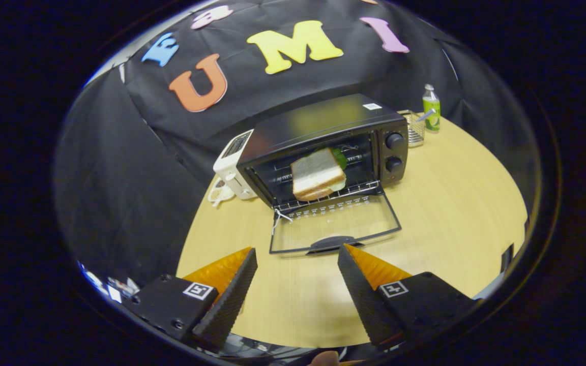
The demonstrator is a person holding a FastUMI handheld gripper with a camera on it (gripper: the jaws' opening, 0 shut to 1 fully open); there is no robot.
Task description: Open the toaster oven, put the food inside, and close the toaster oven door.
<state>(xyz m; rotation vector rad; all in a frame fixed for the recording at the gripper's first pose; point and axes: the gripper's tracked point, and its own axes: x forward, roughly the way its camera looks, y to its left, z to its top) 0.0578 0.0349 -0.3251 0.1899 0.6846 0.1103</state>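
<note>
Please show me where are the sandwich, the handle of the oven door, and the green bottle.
sandwich [318,175]: gripper view, on the top bread slice.
door handle [332,243]: gripper view, middle of the dark grip, just ahead of the open claw [297,262].
green bottle [431,109]: gripper view, on its label.

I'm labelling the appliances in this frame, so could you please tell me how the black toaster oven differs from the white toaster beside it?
The toaster oven is black, wide and boxy; the white toaster is narrower and partly hidden behind it. The oven's glass door lies folded down open with a sandwich on its rack; the toaster's slots face up. Both stand on the wooden table, well beyond the open, empty gripper.
</note>
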